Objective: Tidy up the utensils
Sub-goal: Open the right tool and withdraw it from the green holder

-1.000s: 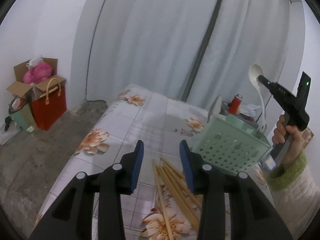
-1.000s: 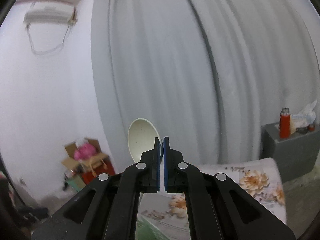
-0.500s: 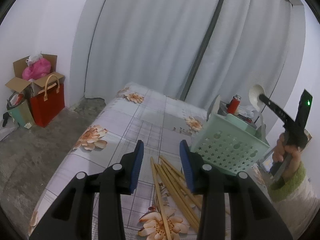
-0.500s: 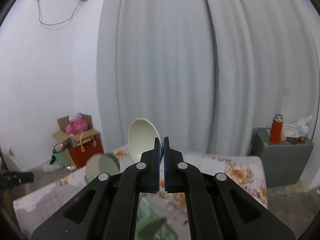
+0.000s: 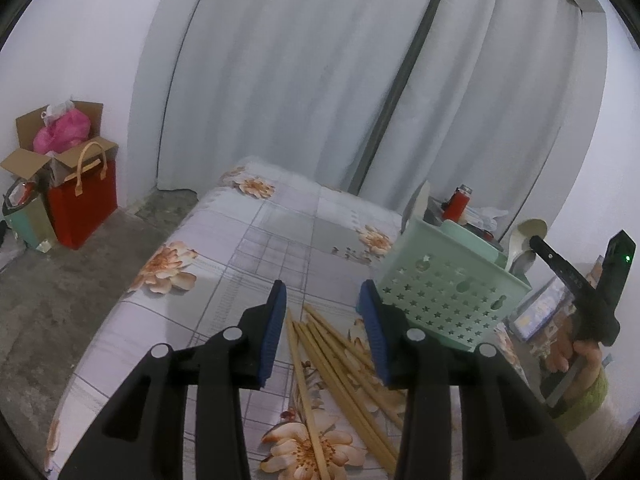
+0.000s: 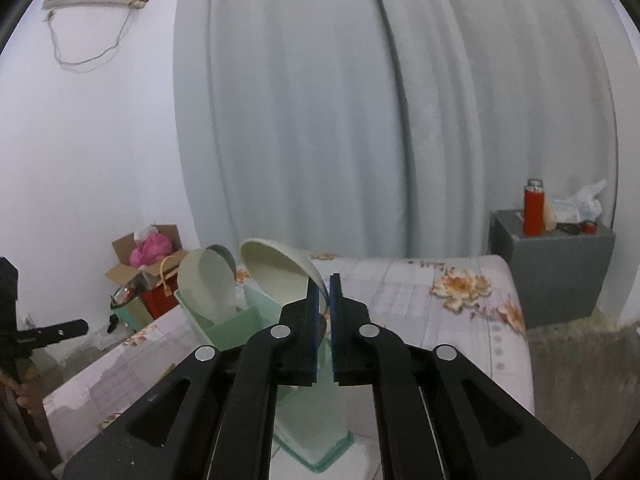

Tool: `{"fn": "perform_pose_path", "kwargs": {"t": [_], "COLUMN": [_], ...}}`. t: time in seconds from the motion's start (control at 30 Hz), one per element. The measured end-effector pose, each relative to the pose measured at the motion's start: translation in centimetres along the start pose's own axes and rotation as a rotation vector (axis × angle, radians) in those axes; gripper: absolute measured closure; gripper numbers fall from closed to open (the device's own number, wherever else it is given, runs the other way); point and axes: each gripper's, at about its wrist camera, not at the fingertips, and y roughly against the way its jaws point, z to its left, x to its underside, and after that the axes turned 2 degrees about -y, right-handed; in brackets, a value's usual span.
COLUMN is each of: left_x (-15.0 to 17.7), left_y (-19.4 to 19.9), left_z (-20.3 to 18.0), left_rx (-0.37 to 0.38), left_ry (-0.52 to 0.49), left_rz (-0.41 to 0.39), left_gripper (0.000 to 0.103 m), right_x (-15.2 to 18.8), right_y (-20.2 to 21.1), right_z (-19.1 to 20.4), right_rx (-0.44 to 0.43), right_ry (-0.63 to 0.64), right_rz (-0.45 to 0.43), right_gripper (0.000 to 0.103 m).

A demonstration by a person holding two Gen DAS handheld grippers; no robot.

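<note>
A pale green star-punched basket point(image 5: 448, 292) stands on the floral table; it also shows in the right wrist view point(image 6: 224, 328). My right gripper point(image 6: 324, 296) is shut on the handle of a cream ladle point(image 6: 276, 270), whose bowl sits over the basket; the ladle also shows in the left wrist view point(image 5: 524, 236). Another pale spoon point(image 6: 208, 280) stands in the basket. My left gripper point(image 5: 322, 300) is open and empty just above several wooden chopsticks point(image 5: 340, 360) lying left of the basket.
The table has a floral cloth point(image 5: 240, 256). A red bag point(image 5: 82, 204) and a cardboard box point(image 5: 48, 144) stand on the floor at left. A grey side stand point(image 6: 552, 264) with a red flask point(image 6: 534, 208) is at the right. Curtains hang behind.
My right gripper has come down with the ladle from high above to the basket's top. The left gripper stays open over the chopsticks.
</note>
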Motion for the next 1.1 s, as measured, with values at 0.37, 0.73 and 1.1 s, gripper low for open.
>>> {"fn": "perform_pose_path", "kwargs": {"t": [0.37, 0.73, 1.1], "left_x": [-1.3, -4.9, -5.0], "left_y": [-2.5, -8.5, -15.0], "left_z": [-2.3, -4.8, -5.2], "left_rx": [0.184, 0.375, 0.470], "left_ry": [-0.030, -0.102, -0.168], "left_rz": [0.041, 0.071, 0.232], "left_gripper": [0.035, 0.020, 0.018], "right_x": [1.9, 3.6, 6.0], "right_y": [3.3, 1.1, -3.5], "right_z": [-1.3, -1.3, 0.1], "right_rx": [-0.076, -0.173, -0.178], "right_ry": [-0.179, -0.218, -0.068], "right_rz": [0.020, 0.151, 0.340], "right_gripper": [0.060, 0.039, 0.029]}}
